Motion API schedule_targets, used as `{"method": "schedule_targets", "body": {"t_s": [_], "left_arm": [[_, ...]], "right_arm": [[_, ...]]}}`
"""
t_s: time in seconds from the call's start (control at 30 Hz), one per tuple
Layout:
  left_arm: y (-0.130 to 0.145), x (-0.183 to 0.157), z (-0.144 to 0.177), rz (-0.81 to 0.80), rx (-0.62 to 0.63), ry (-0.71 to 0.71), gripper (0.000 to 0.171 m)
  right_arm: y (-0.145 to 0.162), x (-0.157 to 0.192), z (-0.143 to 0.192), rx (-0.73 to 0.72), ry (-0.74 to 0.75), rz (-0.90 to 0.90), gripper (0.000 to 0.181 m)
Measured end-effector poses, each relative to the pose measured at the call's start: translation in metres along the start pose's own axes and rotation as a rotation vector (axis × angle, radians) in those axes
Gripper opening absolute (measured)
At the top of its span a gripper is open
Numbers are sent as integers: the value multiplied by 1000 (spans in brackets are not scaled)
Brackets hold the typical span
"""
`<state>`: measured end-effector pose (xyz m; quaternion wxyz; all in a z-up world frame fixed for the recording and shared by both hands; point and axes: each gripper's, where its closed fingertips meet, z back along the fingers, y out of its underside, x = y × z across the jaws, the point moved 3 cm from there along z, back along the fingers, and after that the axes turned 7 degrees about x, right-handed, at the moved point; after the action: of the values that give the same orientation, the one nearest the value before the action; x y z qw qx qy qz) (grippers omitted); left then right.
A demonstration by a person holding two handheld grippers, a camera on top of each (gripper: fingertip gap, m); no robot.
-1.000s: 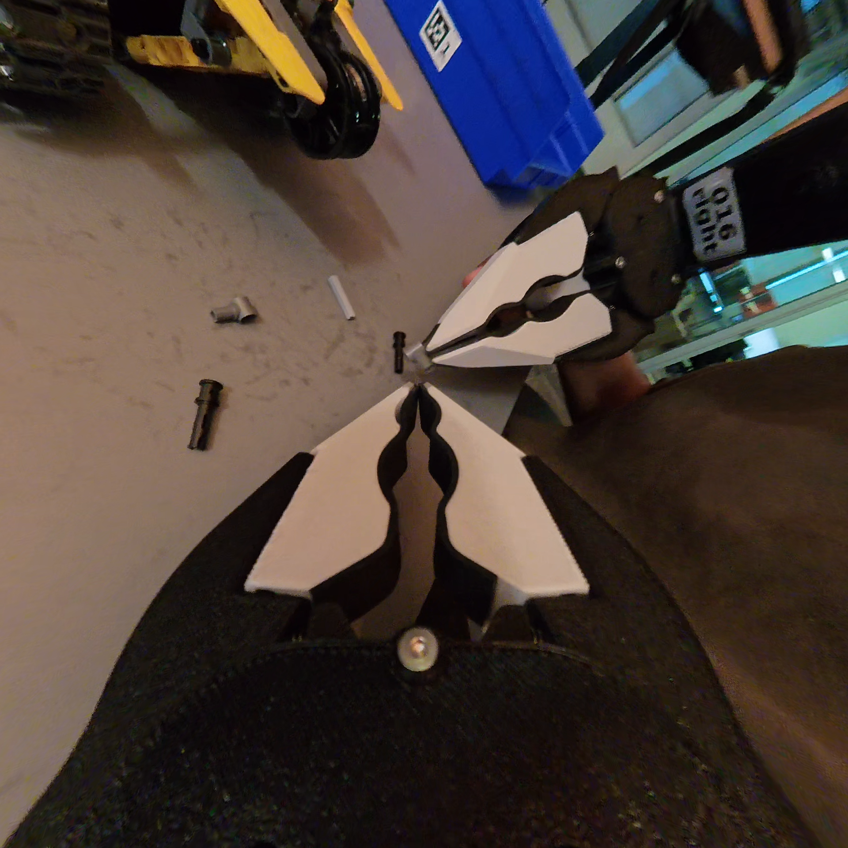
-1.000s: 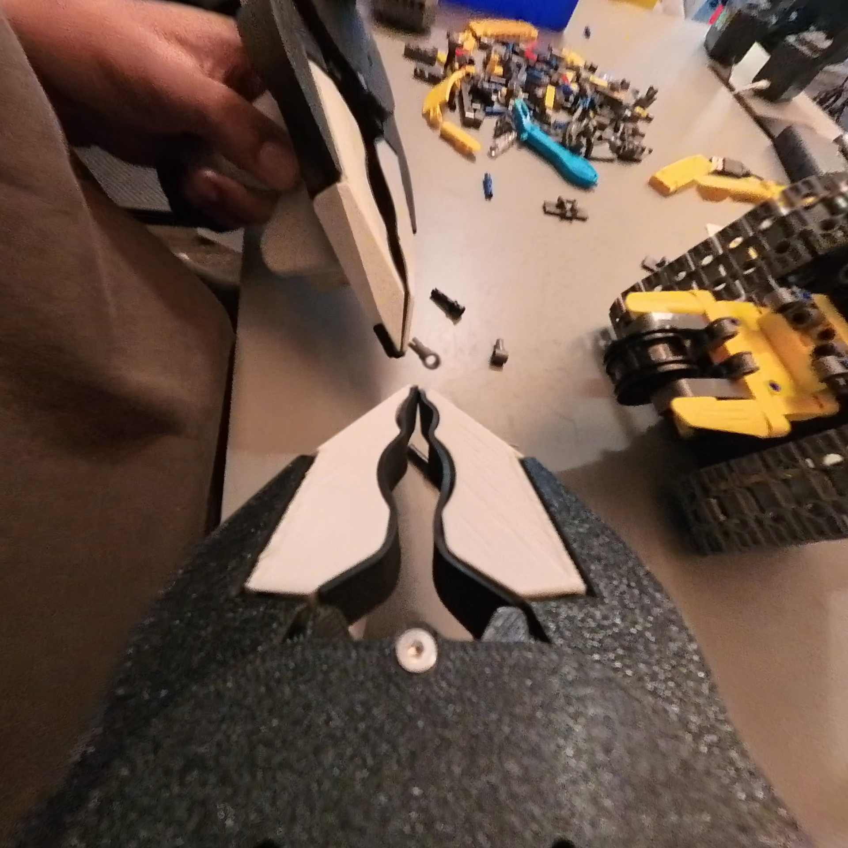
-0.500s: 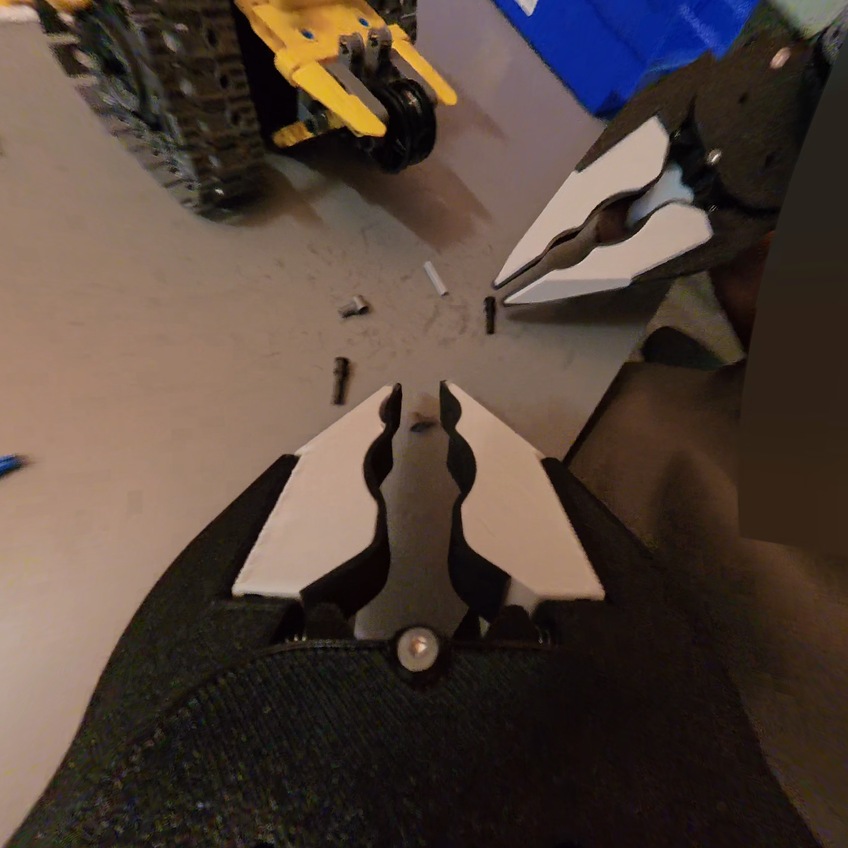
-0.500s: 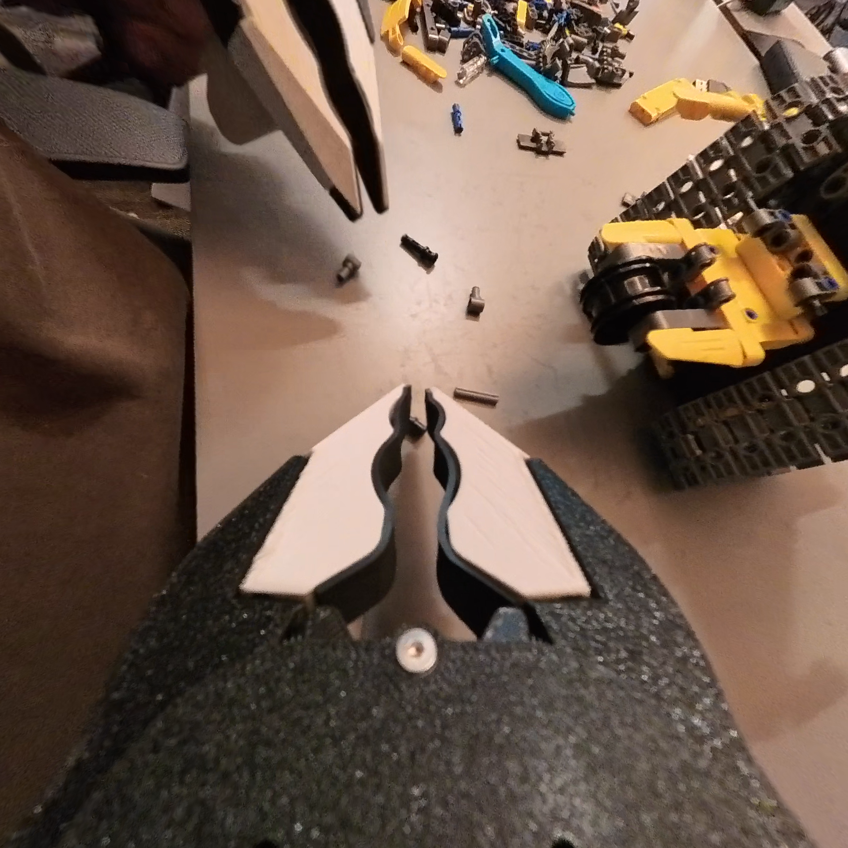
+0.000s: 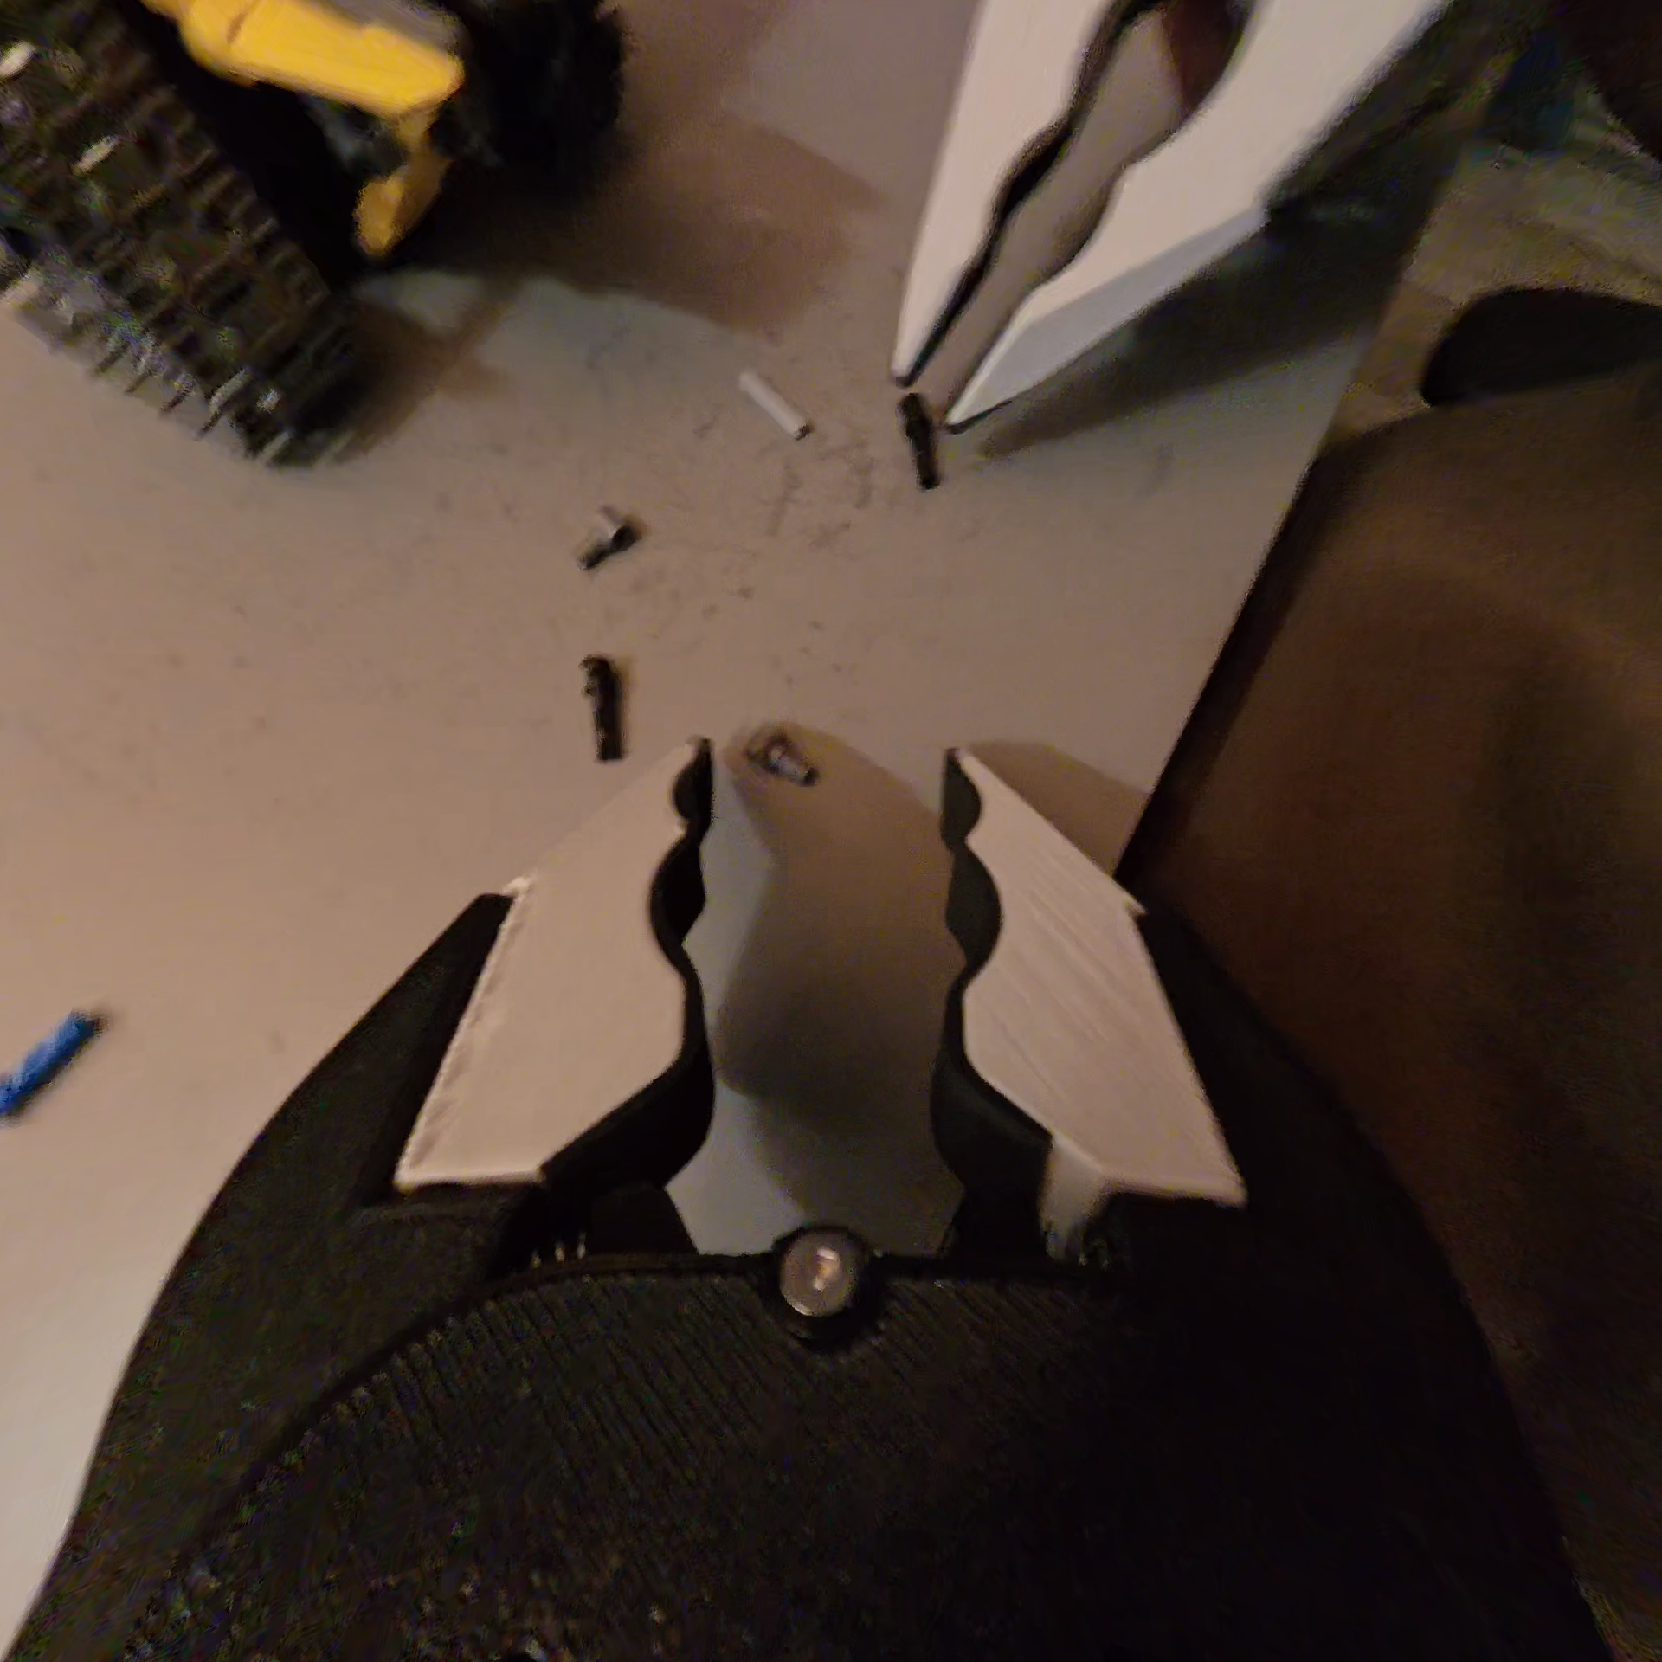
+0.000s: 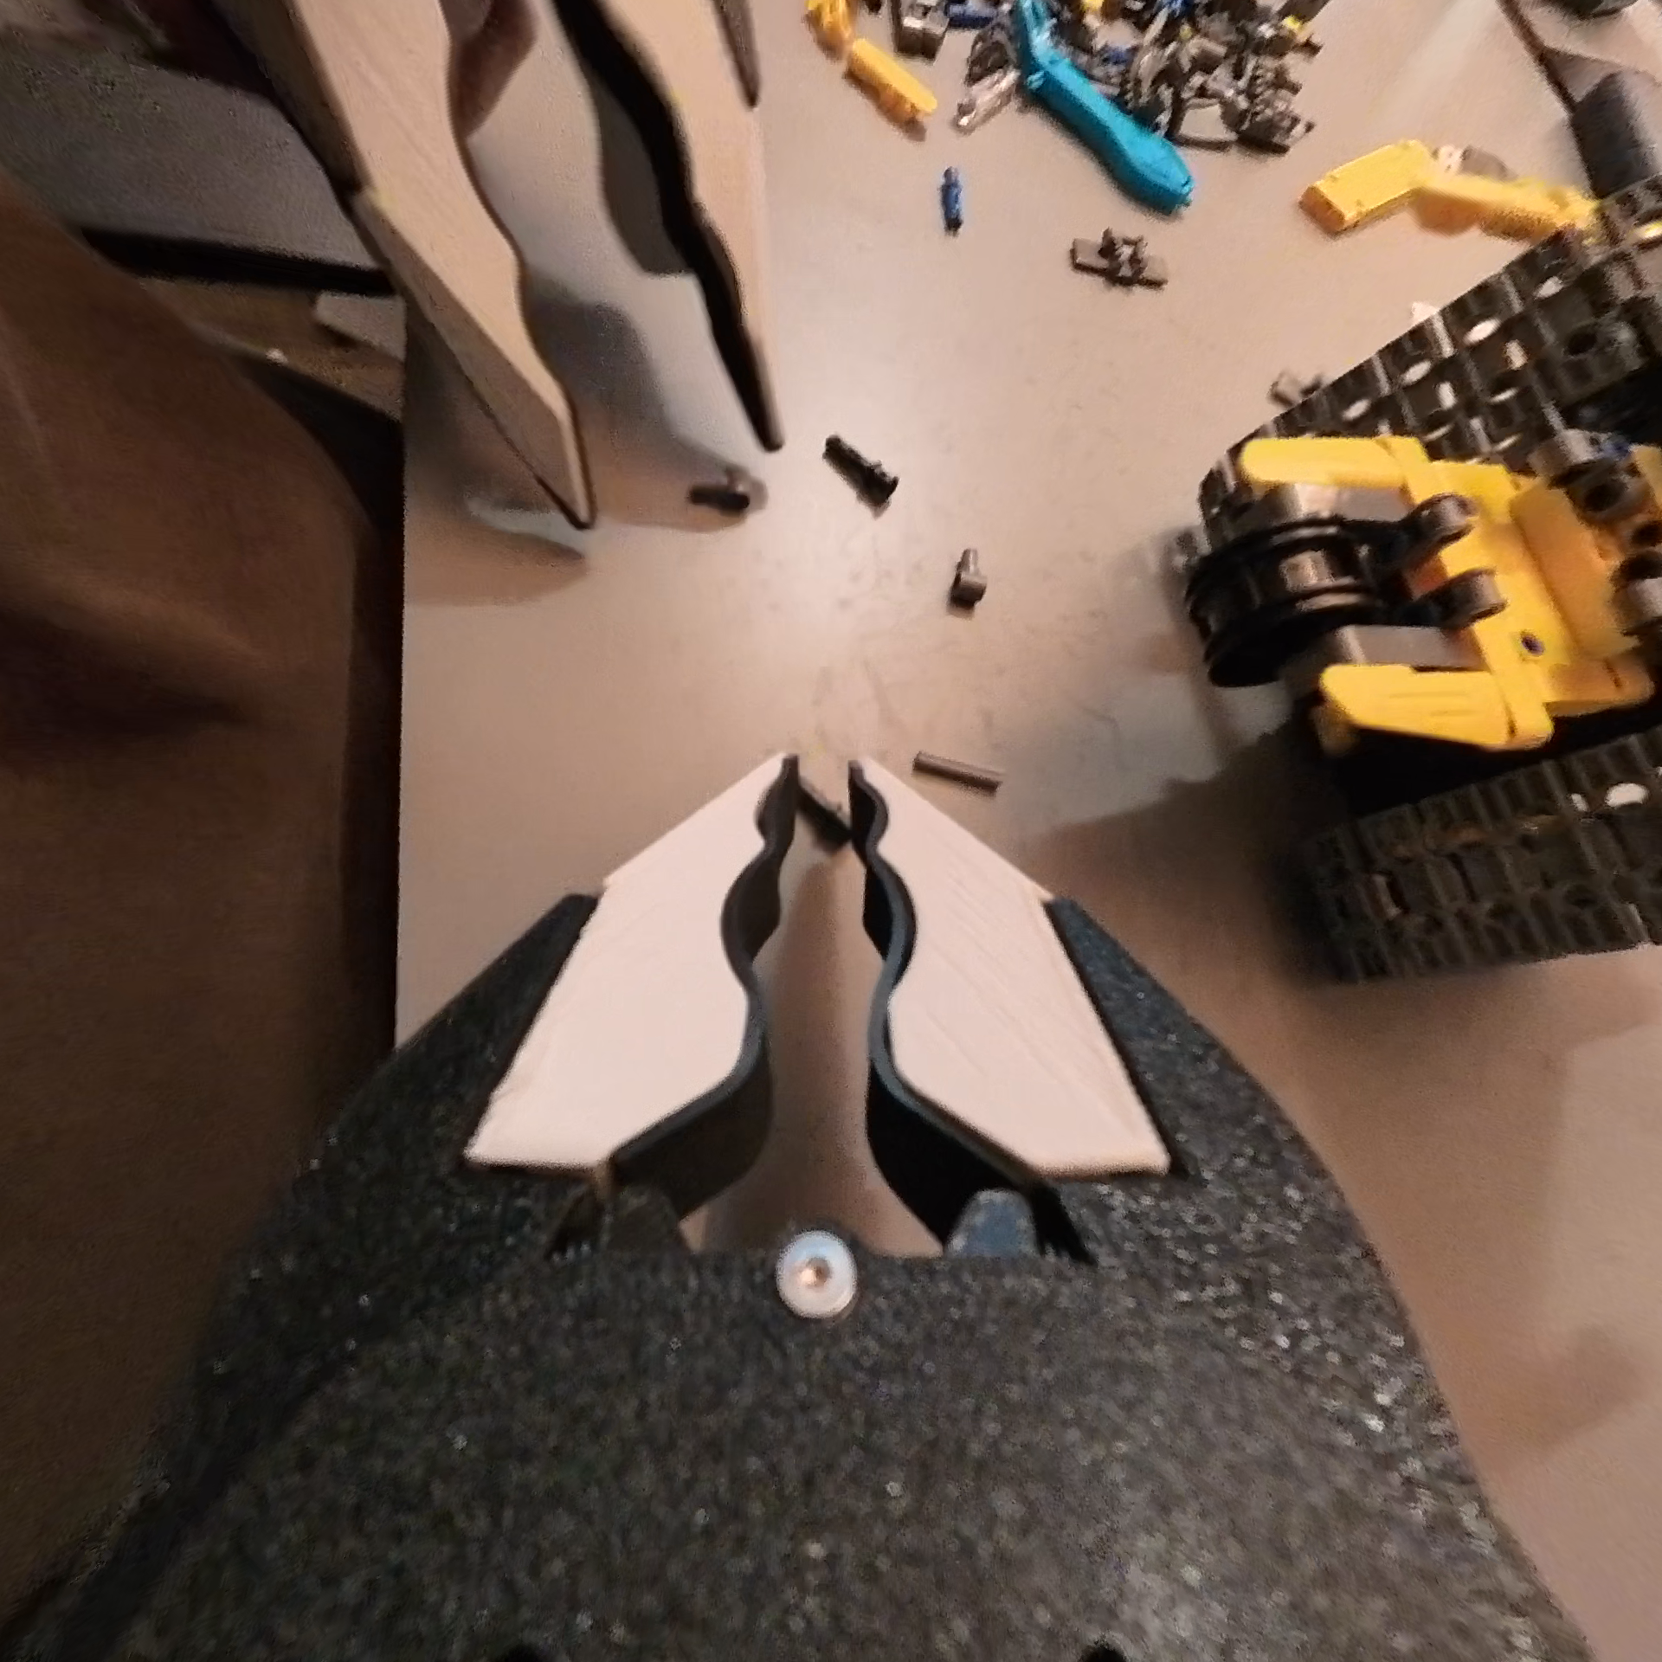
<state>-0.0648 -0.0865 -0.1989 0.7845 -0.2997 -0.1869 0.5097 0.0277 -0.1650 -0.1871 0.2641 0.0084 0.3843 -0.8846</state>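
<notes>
My left gripper [image 5: 826,755] is wide open and empty, low over the grey table [image 5: 270,719]. A small grey piece [image 5: 781,755] lies on the table just ahead of its tips, nearer the left finger. A black pin [image 5: 603,706] lies just left of it. My right gripper [image 6: 821,766] has its jaws a narrow gap apart, with a second black pin [image 6: 823,812] lying between the tips. In the left wrist view the right gripper [image 5: 926,396] points down at that pin [image 5: 919,441]. The left gripper [image 6: 674,486] also shows in the right wrist view, above the grey piece [image 6: 719,493].
A short pale axle [image 5: 773,405] and a small grey connector [image 5: 607,540] lie between the grippers. A yellow and black tracked vehicle [image 6: 1439,629] stands to the right. A pile of loose pieces [image 6: 1079,72] lies farther off. A person's brown clothing [image 6: 180,629] borders the table edge. My hands' fingertips stand some 9 cm from each other. My left tips are about 10 cm from the short pale axle [image 5: 773,405], my right tips only 4 cm. Seen from the right wrist view [image 6: 953,762] as well.
My left gripper has opened wide and let the small grey piece drop to the table. My right gripper has moved down over the black pin and parted its jaws slightly.
</notes>
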Motion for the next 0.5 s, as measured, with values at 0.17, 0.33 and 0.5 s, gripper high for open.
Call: {"method": "schedule_targets", "body": {"t_s": [0.17, 0.33, 0.5], "left_arm": [[-7, -2, 7, -197, -19, 135, 62], [-9, 15, 10, -303, 70, 213, 49], [-6, 17, -1, -347, 112, 296, 34]], "right_arm": [[7, -1, 6, -59, -149, 80, 12], [10, -8, 1, -46, -276, 107, 18], [14, -11, -6, -4, -323, 165, 19]]}}
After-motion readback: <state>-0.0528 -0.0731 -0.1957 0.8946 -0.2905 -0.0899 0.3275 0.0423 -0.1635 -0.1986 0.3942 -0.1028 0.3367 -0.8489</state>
